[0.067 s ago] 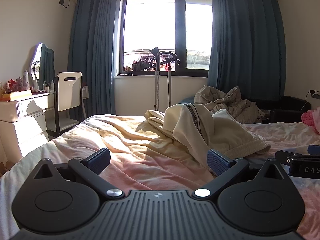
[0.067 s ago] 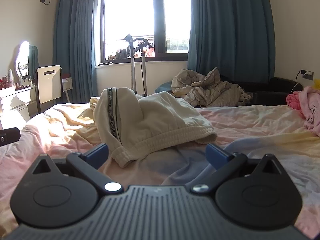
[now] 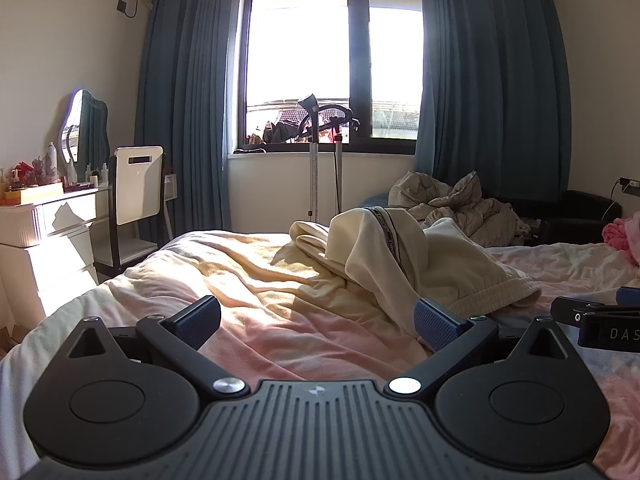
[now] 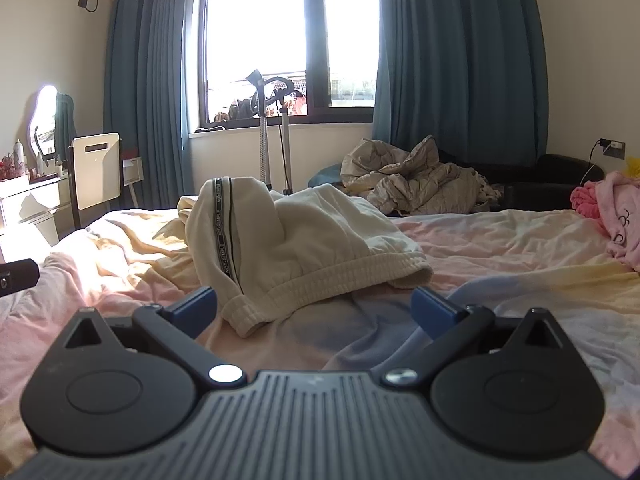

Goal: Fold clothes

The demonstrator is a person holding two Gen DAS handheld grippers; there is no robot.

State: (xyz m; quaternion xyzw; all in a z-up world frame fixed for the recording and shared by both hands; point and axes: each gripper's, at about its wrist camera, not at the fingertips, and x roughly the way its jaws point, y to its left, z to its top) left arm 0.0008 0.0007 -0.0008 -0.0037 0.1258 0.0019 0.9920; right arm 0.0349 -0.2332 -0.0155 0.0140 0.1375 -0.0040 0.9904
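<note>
Cream sweatpants (image 3: pixel 404 256) with a black-and-white side stripe lie crumpled in a heap on the bed (image 3: pixel 256 280); they also show in the right wrist view (image 4: pixel 300 236), with a ribbed cuff toward me. My left gripper (image 3: pixel 316 320) is open and empty, low over the sheet, its right pad (image 3: pixel 434 322) close to the heap's near edge. My right gripper (image 4: pixel 314 308) is open and empty, just in front of the cuff and waistband. Its tip (image 3: pixel 596 316) shows at the right edge of the left wrist view.
Pink clothes (image 4: pixel 616 208) lie at the bed's right edge. A crumpled beige quilt (image 4: pixel 412 178) sits on a dark sofa (image 4: pixel 556 172) beyond the bed. A white dresser (image 3: pixel 44 232) and chair (image 3: pixel 138 188) stand left. A garment steamer pole (image 3: pixel 316 168) stands by the window.
</note>
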